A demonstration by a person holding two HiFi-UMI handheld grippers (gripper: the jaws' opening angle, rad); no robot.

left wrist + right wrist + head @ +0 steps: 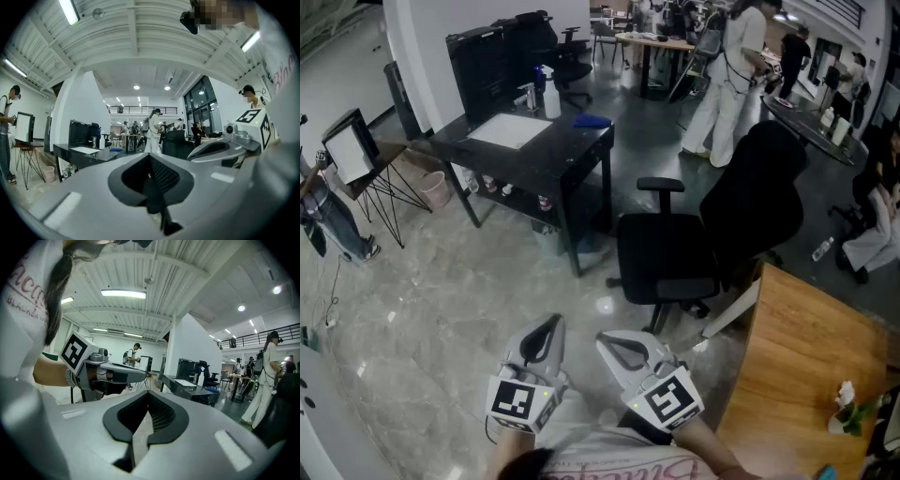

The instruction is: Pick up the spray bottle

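Note:
The white spray bottle (550, 95) stands upright at the far side of a black table (553, 164), beside a white sheet (508, 129) and a blue object (592, 120). Both grippers are far from it, held low and close to my body over the floor. My left gripper (551, 324) is shut with nothing in it, and my right gripper (606, 339) beside it is also shut and empty. The bottle shows small and distant in the left gripper view (101, 140) and the right gripper view (201, 377).
A black office chair (703, 234) stands between me and the table's right end. A wooden table (806, 366) is at the lower right. A black case (492, 66) sits at the table's back. A monitor on a stand (352, 150) and a pink bin (436, 187) are left. Several people stand behind.

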